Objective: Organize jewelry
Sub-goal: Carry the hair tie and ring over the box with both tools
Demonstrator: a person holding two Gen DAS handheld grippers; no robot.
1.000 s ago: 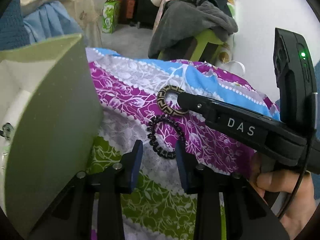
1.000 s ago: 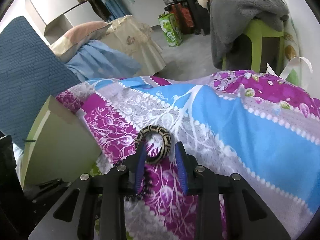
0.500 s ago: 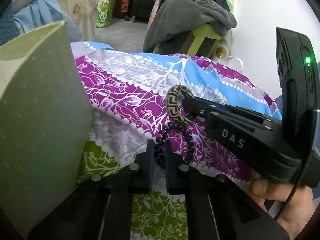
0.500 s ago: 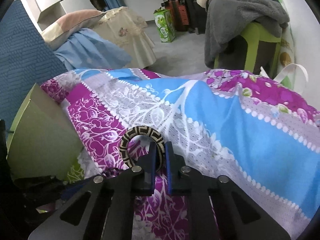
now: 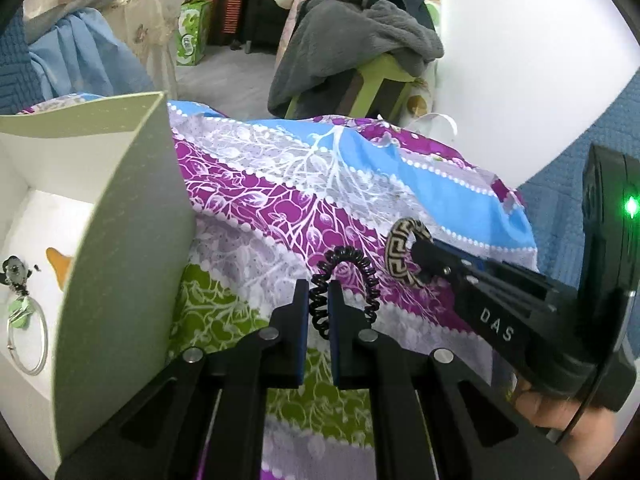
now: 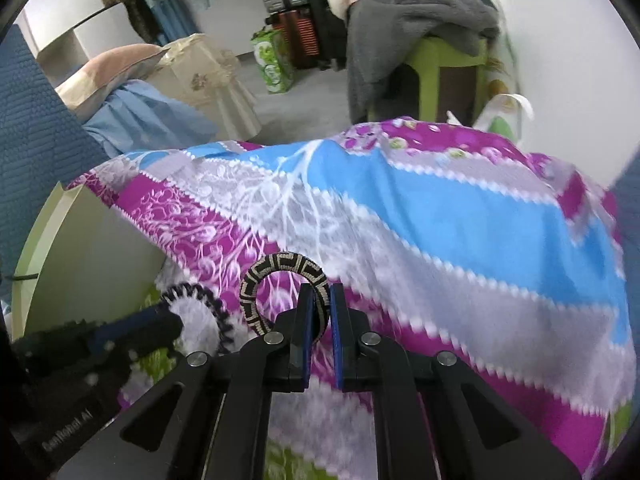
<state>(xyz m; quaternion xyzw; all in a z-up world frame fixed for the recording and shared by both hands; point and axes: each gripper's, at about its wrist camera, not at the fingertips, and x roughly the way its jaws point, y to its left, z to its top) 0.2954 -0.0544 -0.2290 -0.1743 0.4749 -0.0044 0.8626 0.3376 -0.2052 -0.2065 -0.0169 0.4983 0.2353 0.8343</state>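
My left gripper (image 5: 318,300) is shut on a black spiral hair tie (image 5: 348,258) and holds it just above the patterned bedspread. My right gripper (image 6: 319,304) is shut on a tan-and-black patterned bangle (image 6: 276,268), lifted off the cloth; the bangle also shows in the left wrist view (image 5: 402,252). The hair tie shows blurred at lower left in the right wrist view (image 6: 200,300). A pale green open box (image 5: 120,240) stands to the left, with a silver ring and small trinkets (image 5: 20,312) on its white floor.
The bedspread (image 6: 440,220) covers the bed. Beyond its far edge stand a green stool piled with grey clothes (image 5: 360,48), a green carton (image 5: 192,36) and a pillow with blue cloth (image 6: 132,92). A white wall is on the right.
Both grippers closed, the left on the hair tie and the right on the bangle, then lifted them off the bedspread. The box interior has come into the left view.
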